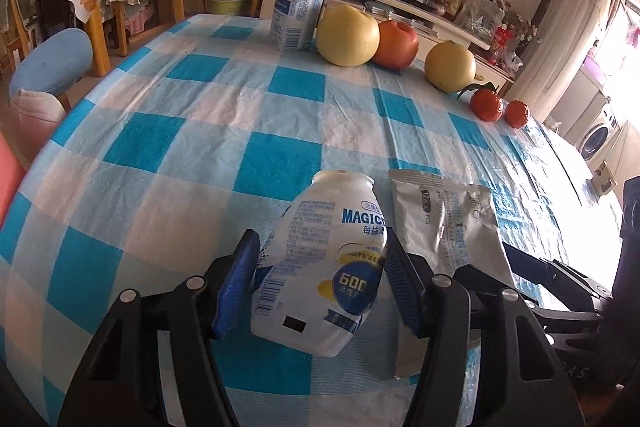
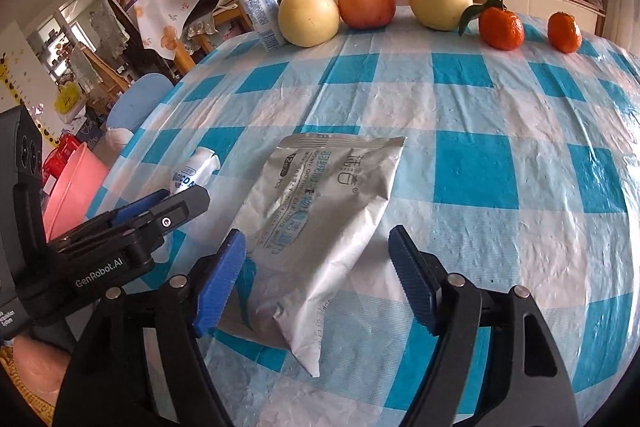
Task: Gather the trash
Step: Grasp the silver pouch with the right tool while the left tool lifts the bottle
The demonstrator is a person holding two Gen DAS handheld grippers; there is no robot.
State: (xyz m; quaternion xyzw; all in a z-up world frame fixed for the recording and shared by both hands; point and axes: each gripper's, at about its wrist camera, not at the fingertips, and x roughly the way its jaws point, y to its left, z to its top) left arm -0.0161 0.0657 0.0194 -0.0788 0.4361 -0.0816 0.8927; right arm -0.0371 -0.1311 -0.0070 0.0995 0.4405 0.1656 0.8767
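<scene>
A small white drink bottle (image 1: pixel 316 267) with blue print lies on its side on the checked tablecloth (image 1: pixel 200 131). My left gripper (image 1: pixel 320 239) is shut on it, both blue pads pressing its sides. Just right of it lies a crumpled silver pouch (image 1: pixel 448 223). In the right wrist view that silver pouch (image 2: pixel 320 223) lies between the fingers of my right gripper (image 2: pixel 318 239), which is open: the left pad (image 2: pixel 220 279) meets the pouch's edge and the right pad (image 2: pixel 412 279) stands apart from it. The left gripper (image 2: pixel 160 215) and the bottle's neck (image 2: pixel 200 167) show at the left.
Along the table's far edge stand an upright white bottle (image 2: pixel 256 3), two yellow pears (image 2: pixel 308 17), a red apple (image 2: pixel 366 3) and two tangerines (image 2: pixel 500 27). A pink bin (image 2: pixel 68 187) sits beside the table at the left, near a blue chair (image 1: pixel 52 63).
</scene>
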